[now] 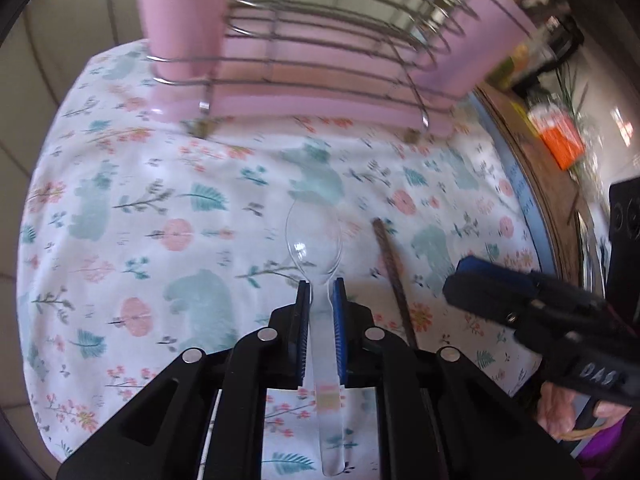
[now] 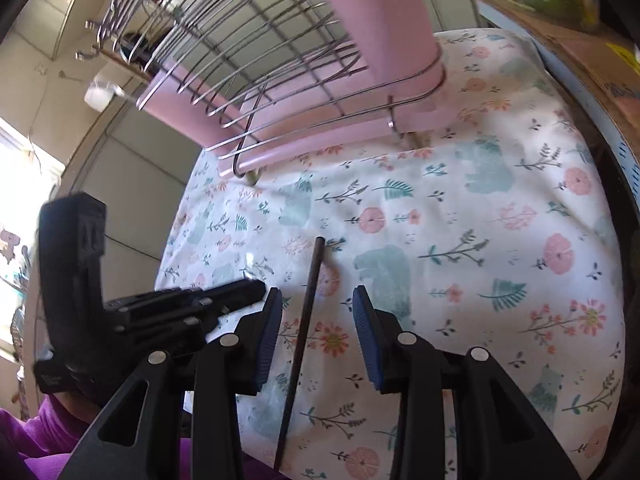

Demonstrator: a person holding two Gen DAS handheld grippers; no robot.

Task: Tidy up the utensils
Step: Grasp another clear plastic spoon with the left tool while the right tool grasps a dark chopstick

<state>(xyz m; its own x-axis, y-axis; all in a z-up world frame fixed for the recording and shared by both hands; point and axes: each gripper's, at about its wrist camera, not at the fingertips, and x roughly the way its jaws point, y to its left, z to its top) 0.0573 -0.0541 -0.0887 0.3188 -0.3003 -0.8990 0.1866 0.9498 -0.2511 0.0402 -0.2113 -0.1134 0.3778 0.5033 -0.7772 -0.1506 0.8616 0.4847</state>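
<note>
Spoon in hand, chopstick yet to be picked up

Left tongs [image 1: 320, 292] grip a clear plastic spoon [image 1: 314, 240] by its handle above the floral counter [image 1: 120, 240]; right tongs [image 2: 316, 312] stand open astride a dark chopstick [image 2: 308, 300]. The pink-and-wire rack [image 1: 320, 60] appears unfilled. No legible writing.

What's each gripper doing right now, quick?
Left gripper: closed on the clear plastic spoon, pinching its handle.
Right gripper: open, holding nothing, fingers either side of the dark stick on the cloth.
</note>
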